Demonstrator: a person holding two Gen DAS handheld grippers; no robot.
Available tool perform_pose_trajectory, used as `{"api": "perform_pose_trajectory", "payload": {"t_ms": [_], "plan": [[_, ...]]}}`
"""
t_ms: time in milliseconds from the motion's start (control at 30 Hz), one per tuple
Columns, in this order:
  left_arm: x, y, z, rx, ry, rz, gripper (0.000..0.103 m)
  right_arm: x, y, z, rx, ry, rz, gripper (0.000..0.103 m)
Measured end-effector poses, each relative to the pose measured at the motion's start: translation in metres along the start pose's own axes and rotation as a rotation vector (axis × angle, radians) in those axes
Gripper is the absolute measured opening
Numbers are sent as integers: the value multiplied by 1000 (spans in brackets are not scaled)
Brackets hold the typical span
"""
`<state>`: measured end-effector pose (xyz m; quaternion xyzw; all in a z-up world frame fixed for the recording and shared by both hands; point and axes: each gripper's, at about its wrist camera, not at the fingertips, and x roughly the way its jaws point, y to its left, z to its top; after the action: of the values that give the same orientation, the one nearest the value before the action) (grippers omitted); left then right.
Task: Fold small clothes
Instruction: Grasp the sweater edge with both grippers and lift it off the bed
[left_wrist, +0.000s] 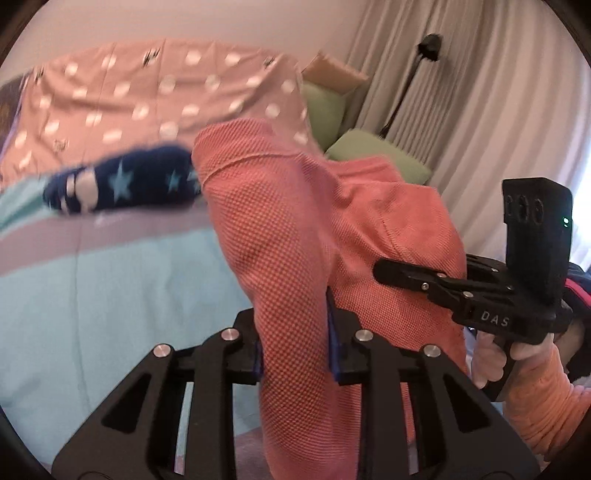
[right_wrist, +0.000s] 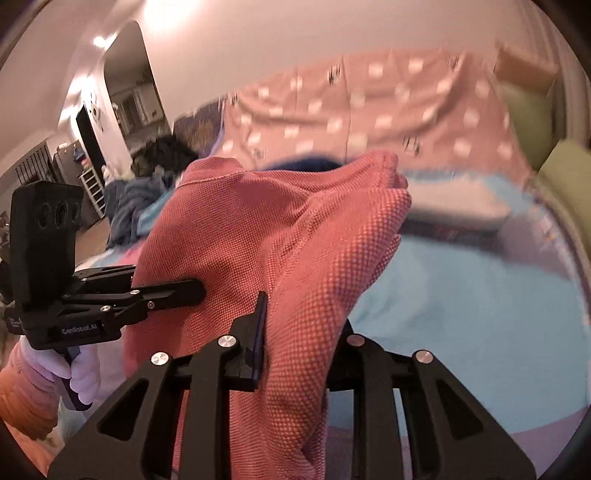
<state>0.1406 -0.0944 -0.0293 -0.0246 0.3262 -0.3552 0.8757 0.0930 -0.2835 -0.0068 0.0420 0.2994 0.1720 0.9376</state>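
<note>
1. Gripping the coral garment (left_wrist: 295, 229), my left claw (left_wrist: 295, 350) has its blue pads pressed narrow on a fold of the knit; my right claw (right_wrist: 299, 347) pinches another fold of it the same way.
2. The garment hangs bunched between both claws, lifted above the blue bed cover (left_wrist: 110, 288), and fills the middle of each view.
3. Behind it on the bed I see a navy star-print piece (left_wrist: 122, 184), a pink dotted blanket (left_wrist: 147, 96) and green pillows (left_wrist: 376, 158); curtains (left_wrist: 480, 92) and a black lamp stand (left_wrist: 424, 48) are off to the right.
4. In the right wrist view a dark heap of clothes (right_wrist: 147, 184) lies at the far left, by a doorway (right_wrist: 129, 81).
5. The cloth blocks most of the bed ahead, hides my right claw's far finger, and covers nearly all of the navy piece in the right wrist view.
6. Both pictures are blurred, so I can't make out the blanket's print or the garment's shape.
</note>
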Motion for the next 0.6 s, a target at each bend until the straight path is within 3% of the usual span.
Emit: {"api": "perform_pose_trajectory", "payload": {"t_ms": [100, 300, 500, 600], "plan": [[-20, -25, 15, 61, -57, 10, 25, -37, 12, 8, -43, -110, -64, 23], [-44, -72, 45, 186, -128, 23, 24, -81, 4, 22, -51, -233, -114, 23], [-34, -105, 85, 264, -161, 33, 24, -99, -24, 44, -83, -287, -160, 23], [-20, -119, 110, 301, -179, 53, 24, -96, -55, 67, -53, -295, -162, 23]]}}
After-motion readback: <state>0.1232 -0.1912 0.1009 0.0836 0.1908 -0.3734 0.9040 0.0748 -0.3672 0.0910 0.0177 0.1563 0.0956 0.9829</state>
